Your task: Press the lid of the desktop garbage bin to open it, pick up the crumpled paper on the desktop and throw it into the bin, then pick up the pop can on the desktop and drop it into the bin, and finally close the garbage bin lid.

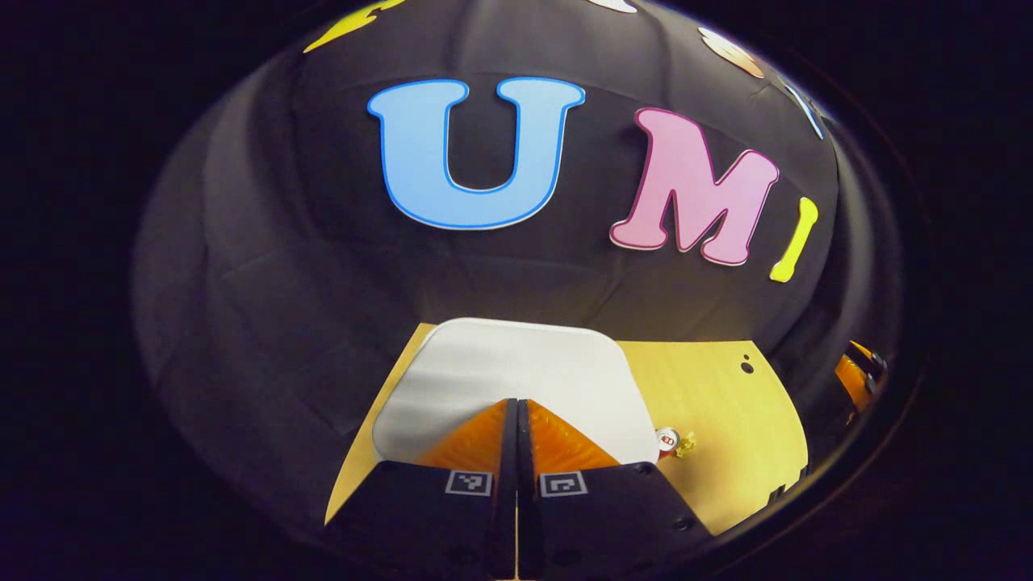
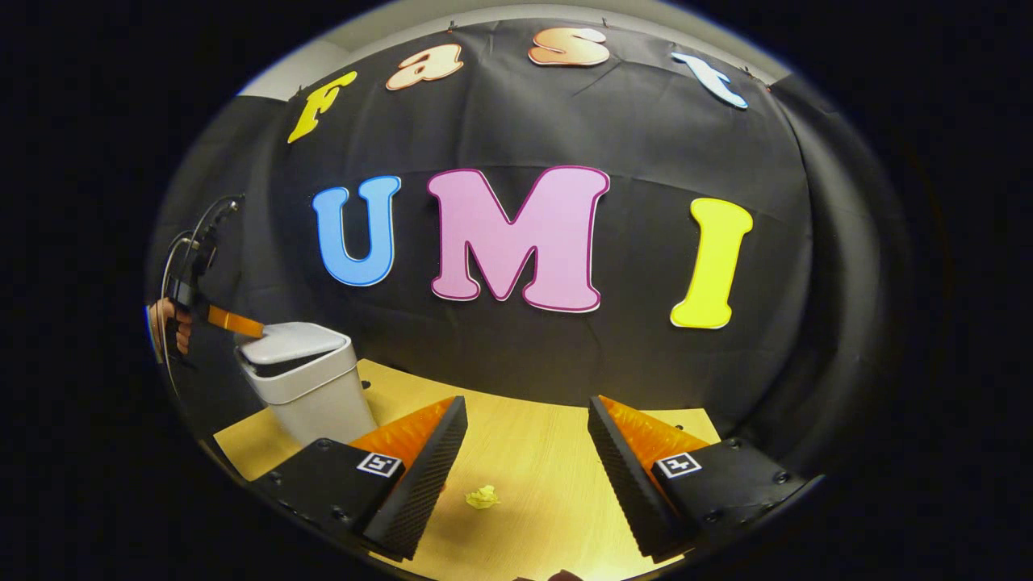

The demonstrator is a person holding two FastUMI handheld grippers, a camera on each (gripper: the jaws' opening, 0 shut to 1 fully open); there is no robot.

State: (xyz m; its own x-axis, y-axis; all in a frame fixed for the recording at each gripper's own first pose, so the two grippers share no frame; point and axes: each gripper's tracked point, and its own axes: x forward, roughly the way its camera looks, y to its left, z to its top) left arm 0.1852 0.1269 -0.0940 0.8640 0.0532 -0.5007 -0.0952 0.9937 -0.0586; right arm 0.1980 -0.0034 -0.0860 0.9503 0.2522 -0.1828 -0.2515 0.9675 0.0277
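Crumpled paper [image 2: 483, 496] lies between the wide-apart right gripper [image 2: 524, 436]; closed left gripper [image 1: 516, 407] touches the bin lid [image 1: 516, 363].

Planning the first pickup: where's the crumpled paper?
In the right gripper view, the paper lies on the table between the open right claw's fingers.

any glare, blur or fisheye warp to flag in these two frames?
Left gripper view: sharp; strong fisheye bowing of the table edge; bin lid evenly lit, no glare; pop can tiny near the lid's corner. Right gripper view: sharp; crumpled paper crisp; warm sheen on the table; bin bent by edge distortion.
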